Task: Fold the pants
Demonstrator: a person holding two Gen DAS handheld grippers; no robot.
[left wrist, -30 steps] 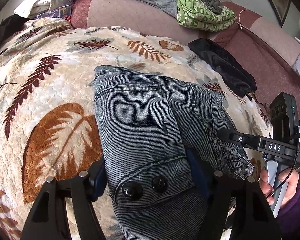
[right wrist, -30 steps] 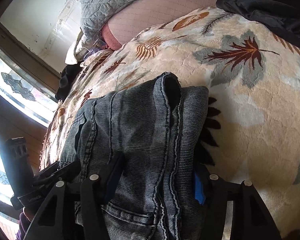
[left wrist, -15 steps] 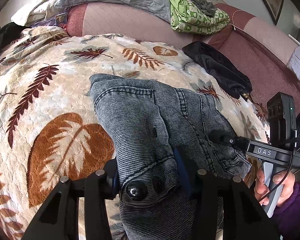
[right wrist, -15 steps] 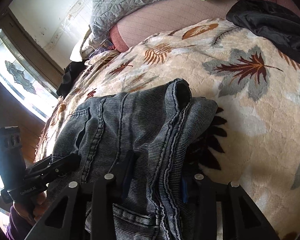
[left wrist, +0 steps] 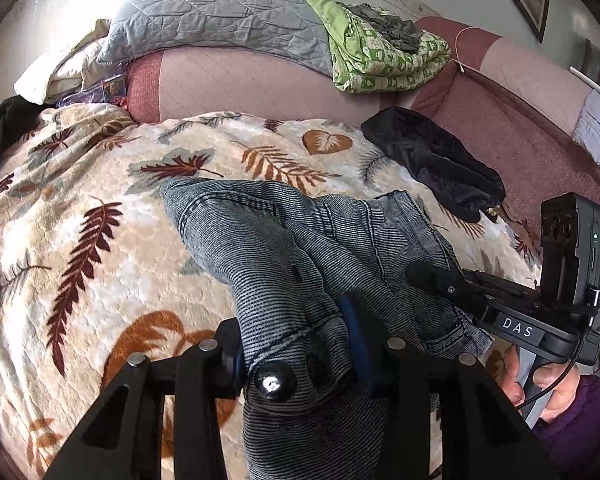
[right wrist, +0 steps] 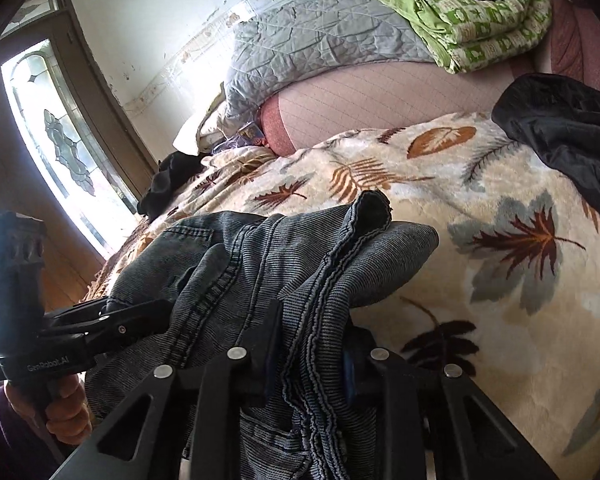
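Note:
The grey-blue denim pants (left wrist: 300, 240) lie bunched on a leaf-patterned blanket (left wrist: 80, 220). My left gripper (left wrist: 296, 344) is shut on the waistband beside two black buttons (left wrist: 272, 382) and lifts it. My right gripper (right wrist: 312, 348) is shut on a thick seamed fold of the pants (right wrist: 300, 264) and holds it raised off the blanket (right wrist: 500, 280). Each gripper shows in the other's view, the right one (left wrist: 440, 280) at the pants' right side, the left one (right wrist: 140, 316) at their left side.
A black garment (left wrist: 432, 168) lies on the blanket's far right. A pink sofa back (left wrist: 240, 84) carries a grey quilt (left wrist: 228, 16) and a folded green blanket (left wrist: 380, 60). A glazed door (right wrist: 60, 140) stands at the left.
Both grippers closed on the pants and raised them. The denim gathered into folds and lifted off the blanket; the cameras tilted up toward the sofa back.

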